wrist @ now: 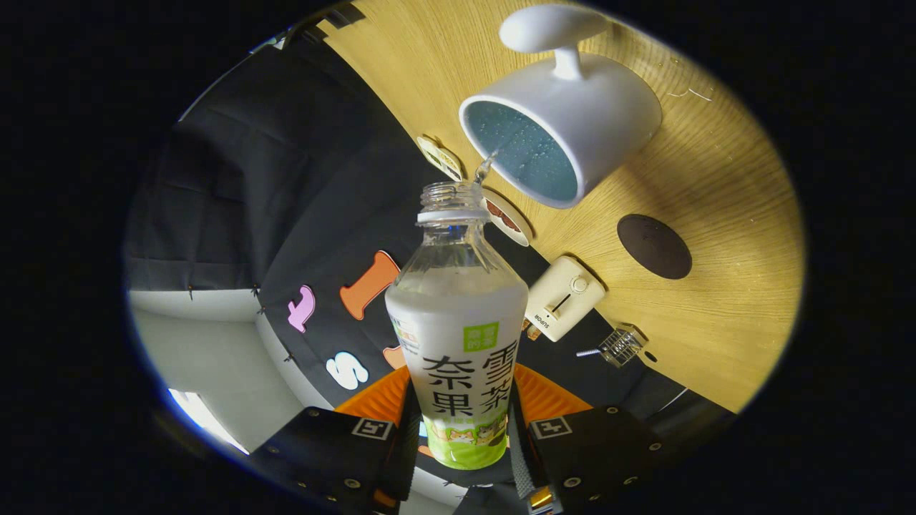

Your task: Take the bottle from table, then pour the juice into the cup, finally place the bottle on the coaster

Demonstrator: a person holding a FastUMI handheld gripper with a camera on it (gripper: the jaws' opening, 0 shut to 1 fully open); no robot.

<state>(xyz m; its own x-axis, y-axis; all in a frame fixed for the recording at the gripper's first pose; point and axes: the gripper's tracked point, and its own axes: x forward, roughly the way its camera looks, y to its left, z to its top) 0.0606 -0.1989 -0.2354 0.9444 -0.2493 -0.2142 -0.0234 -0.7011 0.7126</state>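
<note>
The gripper [461, 429] pinches the uncapped bottle [458, 336] between both fingers, hiding its base; a thin stream reaches the white cup [572, 121] beyond, coaster [654, 246] nearby.

The tabletop [723, 179] is light wood with a fine straight grain, lying well beyond the jaws and tilted steeply in the gripper view. A white cup [572, 114] with a blue-speckled inside and a handle stands on it, farthest out. Nearer the jaws, well apart from the cup, lies a dark round coaster [654, 246], flat on the wood. Along the tabletop's edge by the black cloth sit two small round patterned discs [507, 217], a cream box-shaped device [565, 297] with a knob and a slider, and a small clear cube-like object [621, 345] just beside a dark spot on the wood
</note>
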